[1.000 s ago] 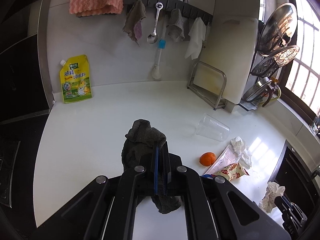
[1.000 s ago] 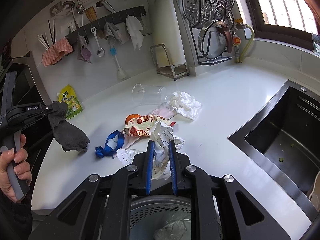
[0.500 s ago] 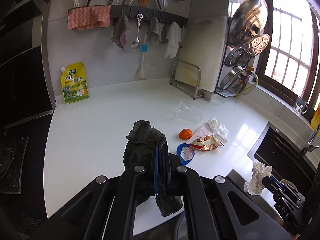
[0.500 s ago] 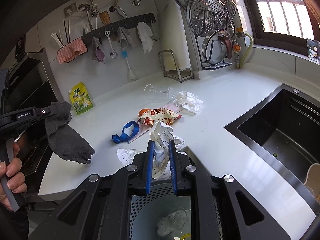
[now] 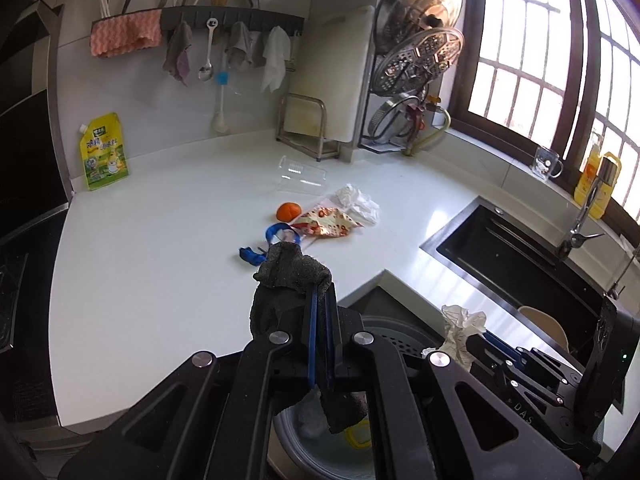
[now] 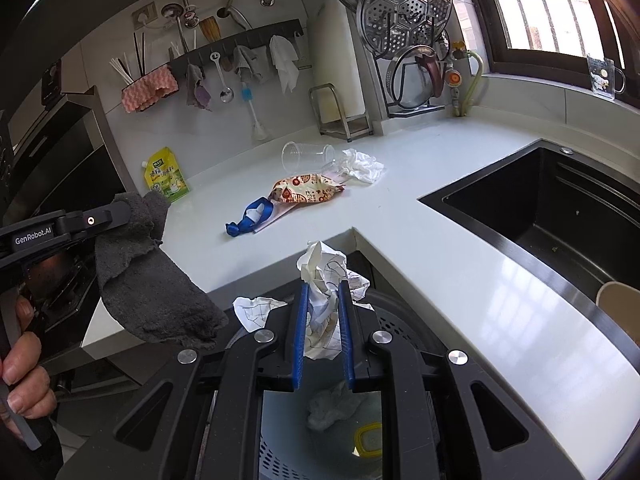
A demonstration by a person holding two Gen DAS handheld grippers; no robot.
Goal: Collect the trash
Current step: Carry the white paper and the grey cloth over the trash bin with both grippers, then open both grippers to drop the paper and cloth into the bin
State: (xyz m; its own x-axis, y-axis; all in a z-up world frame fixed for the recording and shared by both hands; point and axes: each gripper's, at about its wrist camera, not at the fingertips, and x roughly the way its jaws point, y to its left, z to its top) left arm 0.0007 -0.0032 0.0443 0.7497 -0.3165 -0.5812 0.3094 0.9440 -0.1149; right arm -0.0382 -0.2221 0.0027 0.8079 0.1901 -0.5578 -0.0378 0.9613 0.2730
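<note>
My left gripper (image 5: pixel 320 296) is shut on a dark grey rag (image 5: pixel 292 280), which droops over the grey trash bin (image 5: pixel 400 334) below the counter edge. From the right wrist view the same rag (image 6: pixel 152 280) hangs at the left from the left gripper (image 6: pixel 120 216). A crumpled white paper (image 6: pixel 326 276) with thin lines sits pinched in my right gripper (image 6: pixel 323 288), above the bin (image 6: pixel 400 320). Inside the bin lie a white wad (image 6: pixel 332 404) and a yellow-rimmed lid (image 6: pixel 368 440). On the counter lie a blue ribbon (image 6: pixel 250 216), a snack wrapper (image 6: pixel 304 188), a white tissue (image 6: pixel 362 164), a clear cup (image 6: pixel 304 154) and an orange (image 5: pixel 288 211).
A black sink (image 6: pixel 560 208) is sunk into the white counter (image 6: pixel 460 264) at the right, with a tap (image 5: pixel 584 216) behind it. A yellow pouch (image 5: pixel 103 152) leans on the back wall. A rack with lids (image 5: pixel 416 60) stands in the corner. A hand (image 6: pixel 20 360) grips the left handle.
Both grippers pulled back from the counter with their loads. The rag and the crumpled paper now hang over the bin, and more of the sink and window shows.
</note>
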